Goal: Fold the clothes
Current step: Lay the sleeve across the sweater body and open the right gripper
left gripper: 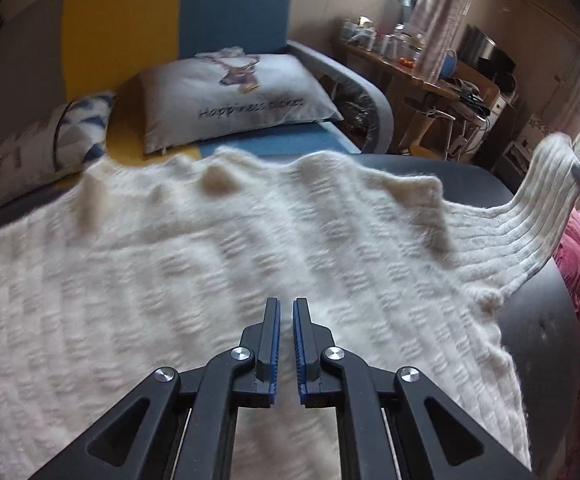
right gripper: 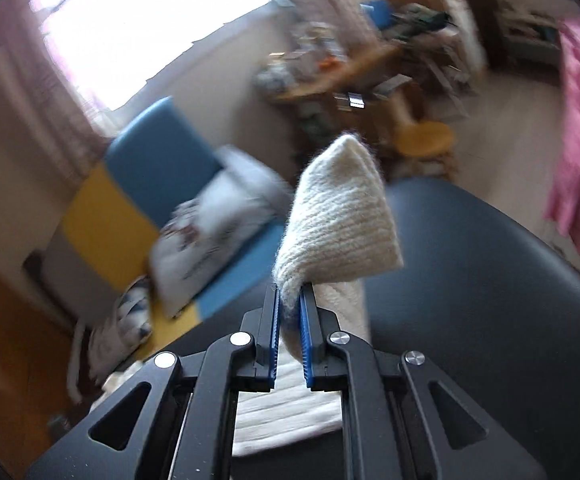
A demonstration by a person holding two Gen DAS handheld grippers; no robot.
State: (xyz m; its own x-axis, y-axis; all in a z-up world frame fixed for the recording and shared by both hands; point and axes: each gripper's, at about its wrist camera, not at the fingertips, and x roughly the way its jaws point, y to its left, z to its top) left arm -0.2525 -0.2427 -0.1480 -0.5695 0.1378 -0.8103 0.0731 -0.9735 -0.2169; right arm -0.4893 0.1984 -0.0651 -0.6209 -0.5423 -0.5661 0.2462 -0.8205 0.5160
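- Your left tool [left gripper: 286, 304] hangs angled down just over the near part of the cream sweater [left gripper: 218, 264], jaws nearly together with nothing in them.
- The sweater lies mostly flat across the dark counter [left gripper: 537, 332], so I'd say folding has barely begun.
- Your right tool [right gripper: 290, 292] is pinched on the ribbed sleeve cuff [right gripper: 341, 216], lifted off the counter, with the sofa [left gripper: 230, 12] beyond.

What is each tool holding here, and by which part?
The right tool pinches the cream sweater's sleeve near its cuff end. The left tool is shut over the sweater's body, holding nothing visible.
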